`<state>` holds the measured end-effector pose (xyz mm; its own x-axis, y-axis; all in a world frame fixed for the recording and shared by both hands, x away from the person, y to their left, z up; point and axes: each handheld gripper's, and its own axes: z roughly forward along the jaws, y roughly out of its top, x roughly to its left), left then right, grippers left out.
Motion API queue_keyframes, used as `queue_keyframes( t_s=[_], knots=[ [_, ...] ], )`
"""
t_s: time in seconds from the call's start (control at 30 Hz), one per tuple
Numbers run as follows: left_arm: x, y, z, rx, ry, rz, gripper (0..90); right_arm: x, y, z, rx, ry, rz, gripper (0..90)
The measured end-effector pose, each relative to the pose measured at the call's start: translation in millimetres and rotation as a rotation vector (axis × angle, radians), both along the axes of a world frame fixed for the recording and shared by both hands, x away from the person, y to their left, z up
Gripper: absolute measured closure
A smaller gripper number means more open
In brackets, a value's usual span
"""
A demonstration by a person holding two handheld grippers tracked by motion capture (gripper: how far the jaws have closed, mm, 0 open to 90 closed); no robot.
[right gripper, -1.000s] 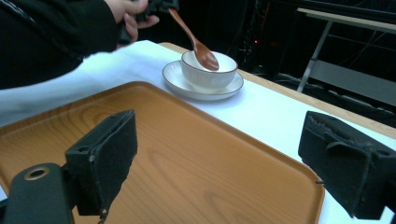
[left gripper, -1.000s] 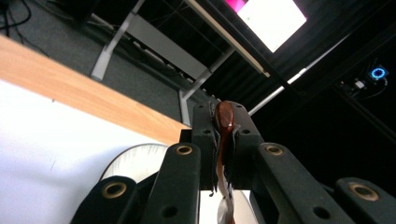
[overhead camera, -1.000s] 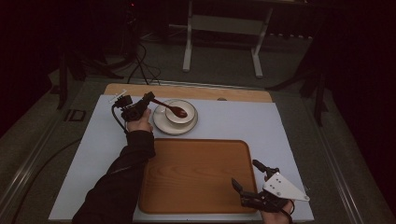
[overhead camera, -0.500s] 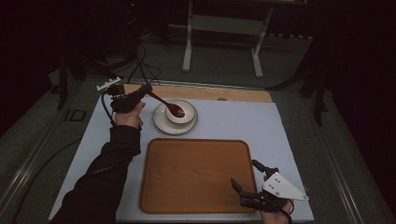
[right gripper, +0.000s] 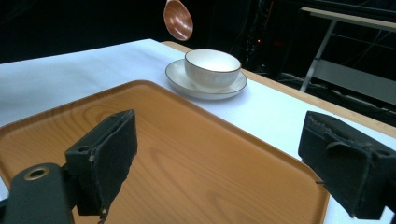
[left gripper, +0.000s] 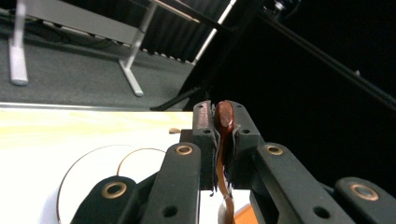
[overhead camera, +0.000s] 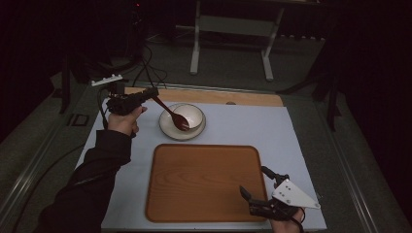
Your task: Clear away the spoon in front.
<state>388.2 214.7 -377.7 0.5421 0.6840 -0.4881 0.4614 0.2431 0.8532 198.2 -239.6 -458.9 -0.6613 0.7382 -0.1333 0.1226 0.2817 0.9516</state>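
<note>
the spoon (overhead camera: 171, 112) is gripped by its handle between the closed jaws of the left tool (overhead camera: 145, 93), at the far left of the bench (overhead camera: 301, 145); in the high view it slants down from the tool toward the bowl (overhead camera: 188, 115), its head seen over the bowl's near left side. in the right tool view the spoon head (right gripper: 178, 19) is seen in the air, above and to the left of the bowl (right gripper: 212, 68), touching nothing. in the left tool view the handle (left gripper: 223, 140) is seen pinched between the two pads, with the saucer's rim (left gripper: 79, 163) on the white cover below. the bowl is set on a saucer (overhead camera: 168, 128), and the saucer is set on the white cover at the far middle of the bench. a wooden tray (overhead camera: 204, 182) is laid just nearer than the saucer, apart from it. the right tool (overhead camera: 257, 186) is held open at the tray's near right corner, its jaws spread wide with nothing between them; in its own view the pads (right gripper: 102, 158) are seen over the tray (right gripper: 196, 163). a dark sleeve (overhead camera: 92, 179) is seen on the left arm.
</note>
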Motion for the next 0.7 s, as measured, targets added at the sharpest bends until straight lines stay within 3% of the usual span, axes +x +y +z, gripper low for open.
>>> queue_keyframes(
  t_s=[0.33,0.5,0.7],
  knots=[
    [-13.7,10.8,8.4,0.025,-0.016,-0.12,83.7,0.6,1.1,-1.2,-0.004,0.001,0.003,11.7],
    [-19.9,7.4,7.5,0.06,-0.029,-0.223,83.7,0.9,1.7,-1.5,-0.006,-0.001,0.003,11.7],
    [-24.6,4.2,2.7,0.059,-0.026,-0.338,83.7,1.1,2.2,-1.7,-0.009,0.001,0.003,11.7]
  ],
)
